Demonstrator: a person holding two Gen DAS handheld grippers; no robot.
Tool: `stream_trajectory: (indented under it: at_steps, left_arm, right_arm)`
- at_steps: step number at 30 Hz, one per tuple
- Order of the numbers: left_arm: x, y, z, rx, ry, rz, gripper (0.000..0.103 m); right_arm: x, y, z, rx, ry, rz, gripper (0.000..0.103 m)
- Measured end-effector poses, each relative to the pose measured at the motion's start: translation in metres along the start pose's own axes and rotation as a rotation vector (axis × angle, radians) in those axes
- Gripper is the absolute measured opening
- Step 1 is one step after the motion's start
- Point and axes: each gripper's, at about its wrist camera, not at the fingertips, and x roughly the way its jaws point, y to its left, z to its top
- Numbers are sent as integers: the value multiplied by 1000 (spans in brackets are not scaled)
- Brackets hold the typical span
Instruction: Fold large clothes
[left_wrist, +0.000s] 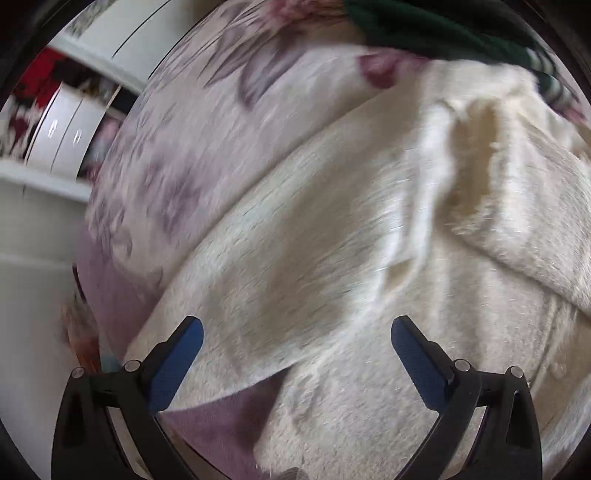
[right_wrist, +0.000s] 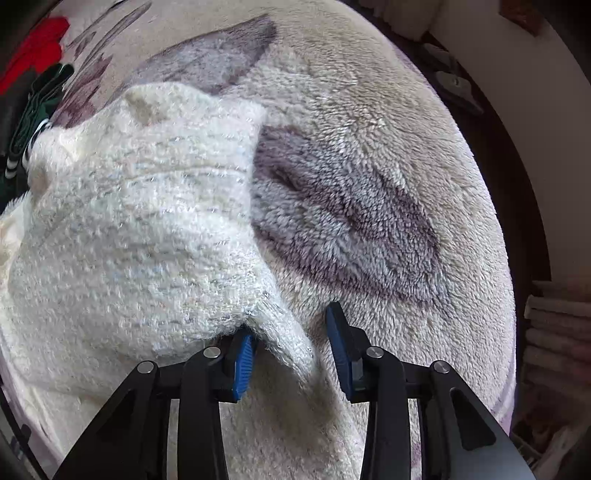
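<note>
A cream fuzzy knit garment (left_wrist: 332, 251) lies on a floral fleece blanket (left_wrist: 177, 155), with a folded flap at its upper right. My left gripper (left_wrist: 297, 332) is wide open just above the garment's lower edge and holds nothing. In the right wrist view the same garment (right_wrist: 140, 229) is bunched at the left. A fold of it runs down between the blue pads of my right gripper (right_wrist: 291, 332), whose jaws stand partly apart. The left pad (right_wrist: 243, 363) touches the fabric; the right pad (right_wrist: 338, 339) is clear of it.
A dark green garment with white stripes (left_wrist: 443, 29) lies at the far edge of the blanket, also at the left in the right wrist view (right_wrist: 40, 99). White cabinets (left_wrist: 66, 133) stand to the left. Folded towels (right_wrist: 557, 325) are stacked at the right.
</note>
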Motion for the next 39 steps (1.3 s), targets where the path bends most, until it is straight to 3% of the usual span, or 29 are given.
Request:
stream_trajectory:
  at_steps: [3,8,12,17,18,21,23,25,26,28,33,37,39]
  left_arm:
    - [13,48,-13,-131,41,-60,103]
    - [43,150,-64,-368,127,-146,103]
    - [80,217,-98,-481,175,-173,103]
    - [142,268,-95,-534,183,-157,103]
    - [155,273,-96,-552,197,-203,103]
    - [201,272,-99,-594,288,-362,103]
    - [198,271,-95,-579,242,-377,93]
    - [174,268,-84,-494,128,-369,25]
    - [163,267,-79,-463,90,-359,18]
    - [147,270,-68,-449,22,-383,15]
    - [147,310,-30,-499,-58,-465,14]
    - [159,347,9,-509,-130,-481,14]
    - [186,359,28,-486,-123,-480,14]
  right_arm:
    - [-13,-7,-17,67,65,71,50]
    - [-44,4,-62,89,80,136,56]
    - [-46,51,-88,57,104,173,56]
    - [-55,124,-92,-16,123,135,56]
    - [-59,142,-80,-29,122,126,56]
    - [-45,195,-94,-80,117,75,56]
    - [-32,223,-108,-92,132,53,56]
    - [-27,242,-121,-74,142,51,56]
    - [-25,251,-129,-69,146,50,56]
    - [-18,278,-143,-71,141,38,56]
    - [-3,333,-181,-130,131,-25,56]
    - [4,360,-202,-143,119,-51,56]
    - [10,374,-208,-133,113,-79,56]
